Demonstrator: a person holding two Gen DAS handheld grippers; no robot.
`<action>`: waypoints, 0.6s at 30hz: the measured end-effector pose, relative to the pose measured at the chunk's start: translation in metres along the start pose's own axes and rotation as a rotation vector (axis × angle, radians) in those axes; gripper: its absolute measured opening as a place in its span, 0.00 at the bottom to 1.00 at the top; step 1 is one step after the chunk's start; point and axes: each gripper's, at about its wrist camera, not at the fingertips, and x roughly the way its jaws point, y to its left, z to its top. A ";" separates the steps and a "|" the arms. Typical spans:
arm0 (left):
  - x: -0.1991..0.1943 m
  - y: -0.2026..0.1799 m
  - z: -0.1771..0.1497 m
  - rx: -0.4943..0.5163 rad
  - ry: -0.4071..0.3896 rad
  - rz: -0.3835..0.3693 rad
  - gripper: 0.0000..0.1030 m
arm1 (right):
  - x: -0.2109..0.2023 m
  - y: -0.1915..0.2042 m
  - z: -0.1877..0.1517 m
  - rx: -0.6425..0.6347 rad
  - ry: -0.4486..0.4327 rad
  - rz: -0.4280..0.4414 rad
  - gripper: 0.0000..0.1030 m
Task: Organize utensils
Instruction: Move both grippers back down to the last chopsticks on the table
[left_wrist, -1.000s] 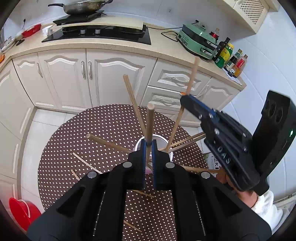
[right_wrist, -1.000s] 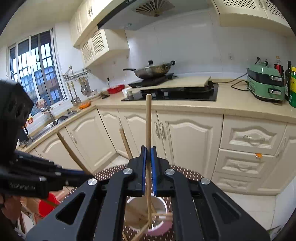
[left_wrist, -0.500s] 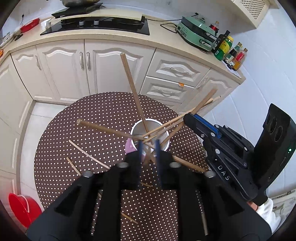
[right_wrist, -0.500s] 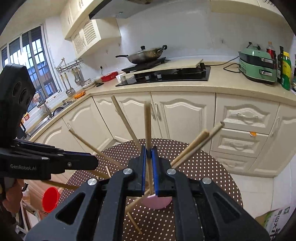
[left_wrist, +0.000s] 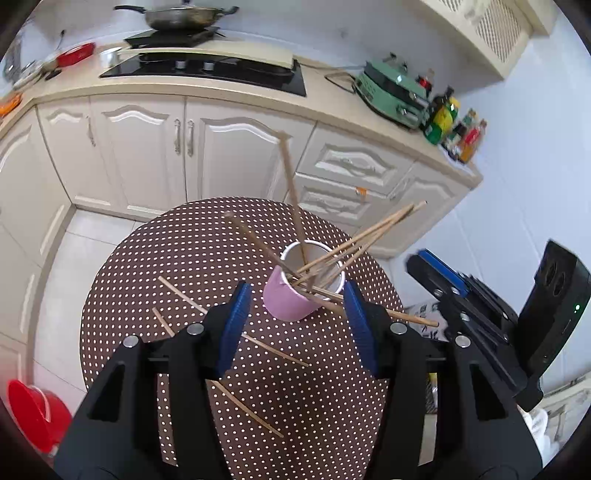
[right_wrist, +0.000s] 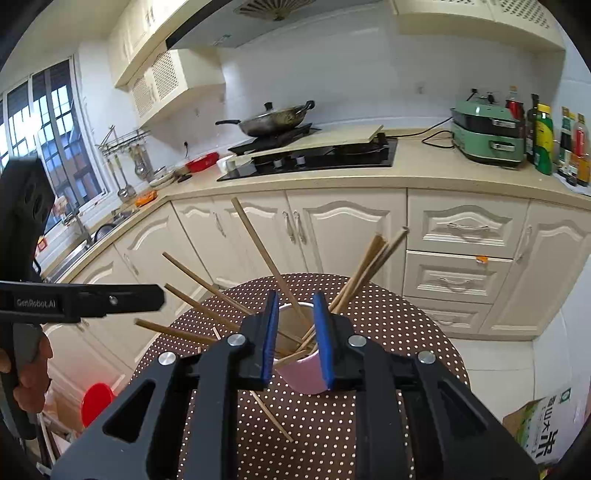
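Note:
A pink cup (left_wrist: 290, 301) with a white inside stands on the round brown dotted table (left_wrist: 184, 251) and holds several wooden chopsticks (left_wrist: 291, 192) fanned out. More chopsticks (left_wrist: 236, 332) lie loose on the table to the cup's left and front. My left gripper (left_wrist: 297, 321) is open and empty, just in front of the cup. My right gripper (right_wrist: 295, 343) is open and empty, its jaws framing the cup (right_wrist: 303, 376) and its chopsticks (right_wrist: 266, 254) from above. The right gripper also shows in the left wrist view (left_wrist: 436, 273), the left one in the right wrist view (right_wrist: 147, 295).
Cream kitchen cabinets (left_wrist: 229, 155) and a counter with a hob (left_wrist: 207, 70), a wok, a green appliance (left_wrist: 391, 94) and bottles stand behind the table. A red basin (left_wrist: 29, 413) sits on the floor at left. A cardboard box (right_wrist: 543, 428) is on the floor at right.
Both grippers let go of their chopsticks, which now rest in the cup, and both opened. The left gripper drew back and lower; the right gripper moved away to the right.

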 end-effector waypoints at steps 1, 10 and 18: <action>-0.004 0.008 -0.002 -0.023 -0.011 -0.001 0.52 | -0.004 0.000 -0.001 0.006 -0.004 -0.010 0.18; -0.005 0.065 -0.025 -0.151 -0.012 0.068 0.52 | -0.012 -0.008 -0.024 0.079 0.039 -0.069 0.19; 0.043 0.087 -0.057 -0.228 0.134 0.117 0.52 | 0.003 -0.005 -0.058 0.119 0.138 -0.079 0.19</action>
